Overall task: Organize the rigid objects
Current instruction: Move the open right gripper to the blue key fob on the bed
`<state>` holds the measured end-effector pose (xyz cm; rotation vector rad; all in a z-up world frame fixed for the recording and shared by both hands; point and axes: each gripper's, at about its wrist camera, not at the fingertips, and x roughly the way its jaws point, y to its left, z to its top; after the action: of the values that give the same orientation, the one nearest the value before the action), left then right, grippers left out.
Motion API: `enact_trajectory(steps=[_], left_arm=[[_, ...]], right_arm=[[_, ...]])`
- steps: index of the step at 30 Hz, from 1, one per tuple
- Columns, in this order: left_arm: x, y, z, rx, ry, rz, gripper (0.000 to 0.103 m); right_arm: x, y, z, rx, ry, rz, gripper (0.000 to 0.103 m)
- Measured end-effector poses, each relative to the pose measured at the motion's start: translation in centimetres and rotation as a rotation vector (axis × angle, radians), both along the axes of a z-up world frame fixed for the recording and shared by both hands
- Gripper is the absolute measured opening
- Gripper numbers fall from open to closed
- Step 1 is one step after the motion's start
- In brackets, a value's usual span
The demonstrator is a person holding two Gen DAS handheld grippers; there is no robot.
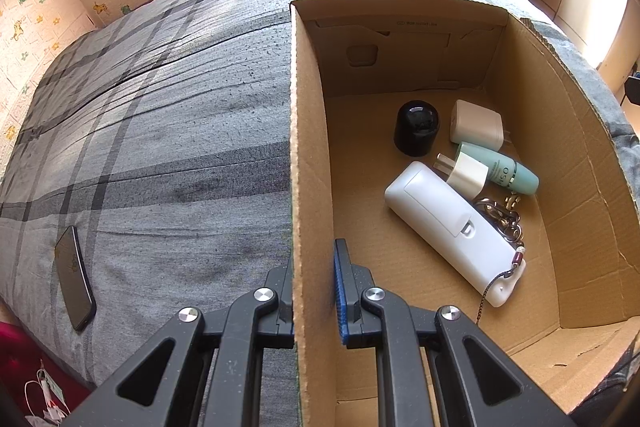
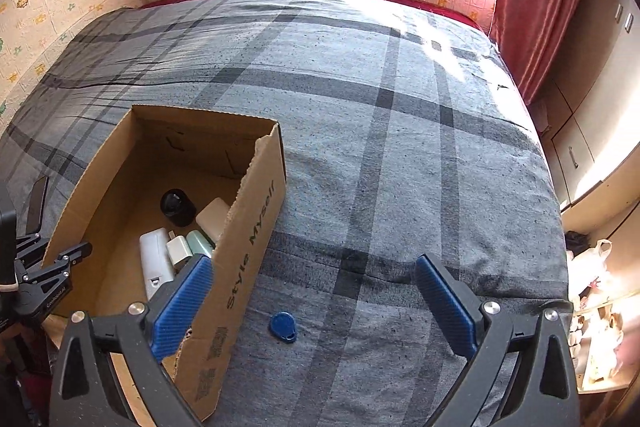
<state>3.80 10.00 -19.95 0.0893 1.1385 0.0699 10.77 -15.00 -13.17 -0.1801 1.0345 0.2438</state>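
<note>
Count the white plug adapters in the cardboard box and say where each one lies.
2. The larger adapter lies toward the far wall, beside the black cap. The smaller adapter rests against the teal bottle, by the white case. Others may hide underneath.

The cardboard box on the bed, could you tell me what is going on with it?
The left gripper is clamped on the cardboard box wall. Inside lie a white remote, two chargers, a black cap, a green bottle and keys. The right gripper hangs open above a blue key fob lying on the bedcover beside the box.
</note>
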Motion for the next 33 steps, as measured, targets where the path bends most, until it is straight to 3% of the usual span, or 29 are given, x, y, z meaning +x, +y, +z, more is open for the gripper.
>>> enact_trajectory(steps=[19,28,33], left_arm=[[-0.1,-0.1,-0.1,0.005,-0.001,0.003,0.015],[-0.1,-0.1,-0.1,0.005,0.0,0.005,0.015],[0.0,-0.2,-0.1,0.009,0.003,0.005,0.015]], right_arm=[[-2.0,-2.7,-8.9,-0.02,0.042,0.023,0.103],[-2.6,-1.7,-10.4,-0.017,0.064,0.099,0.102],[-2.8,-0.4,-11.2,-0.024,0.077,0.165,0.093]])
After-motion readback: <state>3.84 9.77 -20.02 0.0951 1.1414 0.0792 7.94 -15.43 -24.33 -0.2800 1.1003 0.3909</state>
